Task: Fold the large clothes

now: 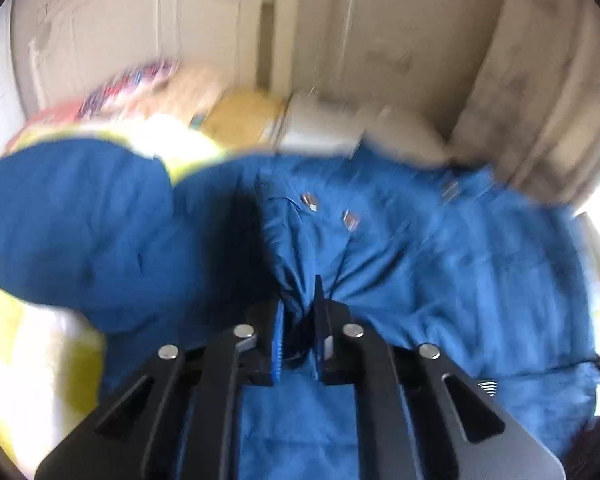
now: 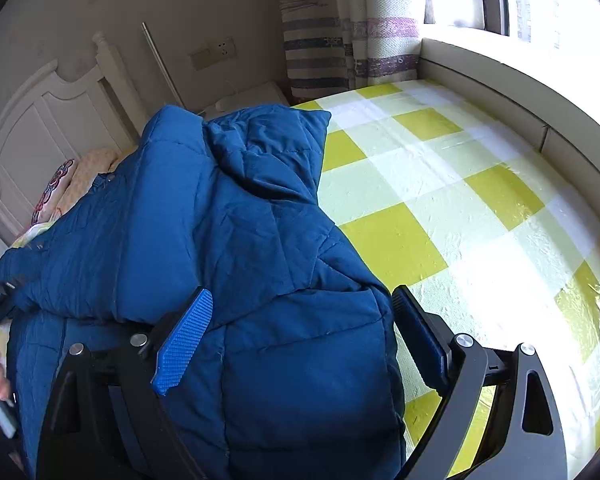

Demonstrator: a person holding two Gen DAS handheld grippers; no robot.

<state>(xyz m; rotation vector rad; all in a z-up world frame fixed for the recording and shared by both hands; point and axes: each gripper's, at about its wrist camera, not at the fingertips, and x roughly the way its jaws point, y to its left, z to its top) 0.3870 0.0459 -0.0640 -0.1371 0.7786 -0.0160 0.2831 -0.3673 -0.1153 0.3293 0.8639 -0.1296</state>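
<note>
Your left gripper [image 1: 300,304] is clenched on a bunched pinch of the blue padded jacket [image 2: 236,240], fabric gathered into tight creases right between the fingers. The whole left wrist view is smeared with blur, so I judge you're swinging that pinch fast. The jacket lies on the bed [image 2: 440,184], over the yellow-and-white checked sheet, partly doubled over itself, with its hood [image 2: 268,148] flopped toward the headboard [image 2: 40,128].

Your right gripper [image 2: 300,340] is released, fingers spread wide on either side of a quilted panel, hovering over it and gripping nothing.

Here's the risk: that left pinch is small and the jacket is bulky and slick-looking. Pull hard at this speed and the fabric could slide out, dropping the fold in a heap. With only one corner held, the far side is free to drag and twist, so the fold line could come out crooked. Your right fingers aren't anchoring anything, and if the left pull tugs the jacket, the panel under them shifts and they may close on the wrong layer or on two layers at once.

Mind the metal snaps [image 1: 350,220] near the front opening too; fold them inward carelessly and you get a lumpy stack. And the pillows [image 2: 66,188] by the headboard sit close, so an overshoot throws the sleeve onto them.
</note>
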